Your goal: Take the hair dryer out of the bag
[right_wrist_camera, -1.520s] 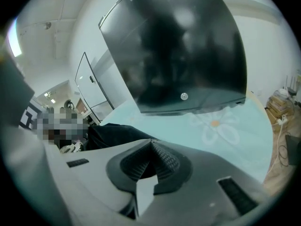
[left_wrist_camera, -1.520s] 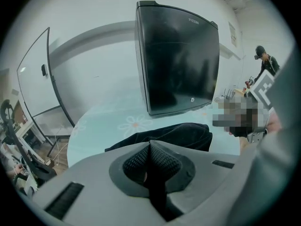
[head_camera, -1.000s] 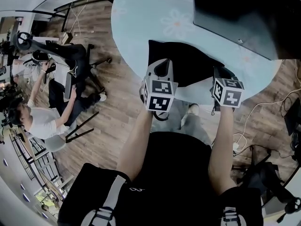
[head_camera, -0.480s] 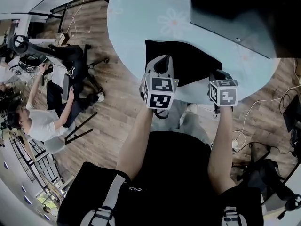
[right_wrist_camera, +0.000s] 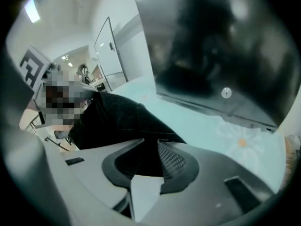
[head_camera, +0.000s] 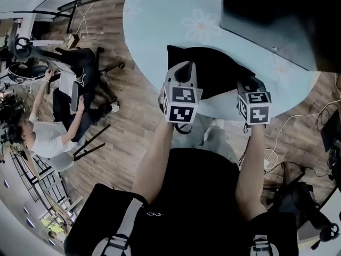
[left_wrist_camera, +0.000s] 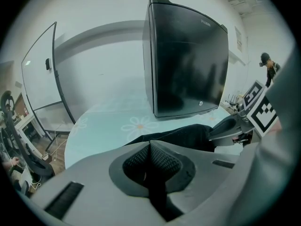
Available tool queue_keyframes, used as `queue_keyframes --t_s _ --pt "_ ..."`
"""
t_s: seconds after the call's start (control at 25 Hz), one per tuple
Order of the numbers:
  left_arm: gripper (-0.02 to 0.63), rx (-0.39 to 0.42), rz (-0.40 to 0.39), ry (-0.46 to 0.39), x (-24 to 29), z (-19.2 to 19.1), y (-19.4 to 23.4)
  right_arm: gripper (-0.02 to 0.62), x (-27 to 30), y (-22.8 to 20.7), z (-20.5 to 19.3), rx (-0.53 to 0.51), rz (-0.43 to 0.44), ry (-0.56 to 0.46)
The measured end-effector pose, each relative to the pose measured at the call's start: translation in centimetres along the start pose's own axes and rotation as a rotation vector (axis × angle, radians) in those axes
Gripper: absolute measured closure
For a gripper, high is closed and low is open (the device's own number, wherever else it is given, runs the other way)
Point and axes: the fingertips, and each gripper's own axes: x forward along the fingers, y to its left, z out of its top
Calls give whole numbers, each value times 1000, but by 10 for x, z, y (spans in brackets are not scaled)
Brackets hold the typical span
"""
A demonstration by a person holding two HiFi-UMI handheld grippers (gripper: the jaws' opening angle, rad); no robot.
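Brand lettering on the black box point(left_wrist_camera: 188, 55), illegible.

A person in a black top leans over a round, pale blue table point(head_camera: 160, 15) printed with daisies, with the left gripper point(head_camera: 185, 68) and right gripper point(head_camera: 249, 83) both reaching onto a flat black bag point(head_camera: 213, 71) at the table's near edge, close to a large black box point(head_camera: 277, 20). The right gripper's jaws have just been opening at the bag's right-hand end; what lies between them cannot be made out from above. At left, on the wood floor point(head_camera: 133, 121), another person point(head_camera: 45, 137) sits by a black office chair point(head_camera: 88, 68).
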Motion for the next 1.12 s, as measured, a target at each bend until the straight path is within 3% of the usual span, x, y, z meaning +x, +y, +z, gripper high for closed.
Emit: queue_keyframes --t_s 0.28,0.52,0.64,0.88,0.96,1.12 --pt "591 -29 7 12 6 -6 15 439 6 3 22 186 113 -110" --pt "581 -61 -15 18 6 -9 21 426 23 0 21 280 127 -73" --pt "533 -89 -34 5 0 -15 24 426 26 4 19 331 155 -60" --pt "477 -181 -37 56 -33 -69 39 477 25 3 18 418 182 -72" --pt "440 -206 -26 83 -42 -87 46 529 24 -1 16 452 180 -75" --pt "385 -238 -22 132 -51 -114 54 538 23 -3 16 486 188 -77"
